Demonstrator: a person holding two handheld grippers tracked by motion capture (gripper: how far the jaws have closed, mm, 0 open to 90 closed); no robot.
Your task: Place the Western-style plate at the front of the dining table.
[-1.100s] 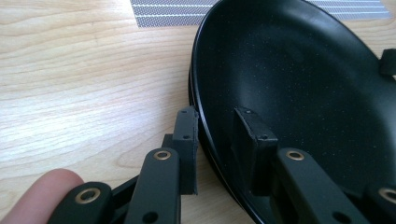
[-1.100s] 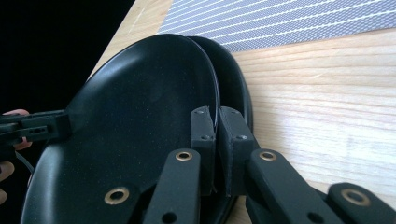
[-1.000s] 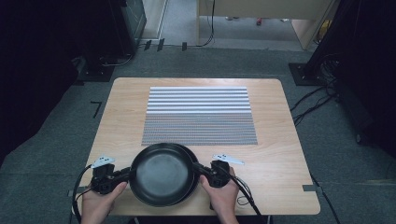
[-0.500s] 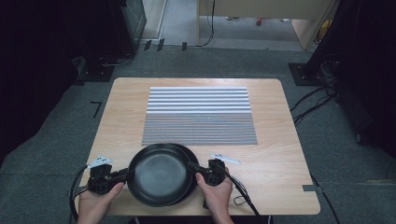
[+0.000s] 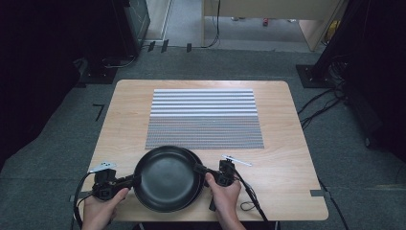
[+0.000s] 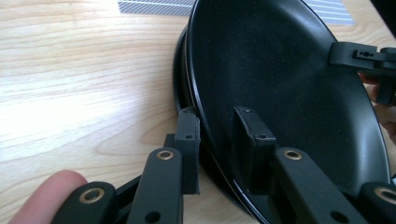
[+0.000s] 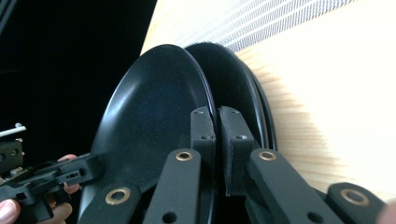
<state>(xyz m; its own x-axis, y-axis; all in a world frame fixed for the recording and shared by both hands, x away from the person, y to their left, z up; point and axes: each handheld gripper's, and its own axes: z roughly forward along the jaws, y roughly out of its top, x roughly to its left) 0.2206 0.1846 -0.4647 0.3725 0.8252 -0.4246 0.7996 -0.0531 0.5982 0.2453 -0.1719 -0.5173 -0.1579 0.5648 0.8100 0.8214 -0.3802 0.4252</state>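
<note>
1. We saw a wooden bench (image 5: 287,143) with a striped mat (image 5: 203,117) lying across its far middle, pale bands on the far half and a finer grey weave on the near half.
2. A black plate (image 5: 165,177) sat at the near edge of the bench, just in front of the mat, lifted above a second black plate (image 7: 243,88) whose rim peeked out on its right side.
3. Our left gripper (image 5: 128,180) reached in from the plate's left side. In the left gripper view its jaws straddled the upper plate's rim, one pad outside and one inside the bowl, with a gap showing between them, so we could not tell whether it was actually clamping.
4. Our right gripper (image 5: 201,169) came in from the opposite side. In the right gripper view the two pads were pressed together on the upper plate's rim, holding it.
5. In the gripper views the upper plate stood tilted away from the lower one, and the lower one lay on the wood.
6. Cables trailed from both grippers toward the near edge.
</note>
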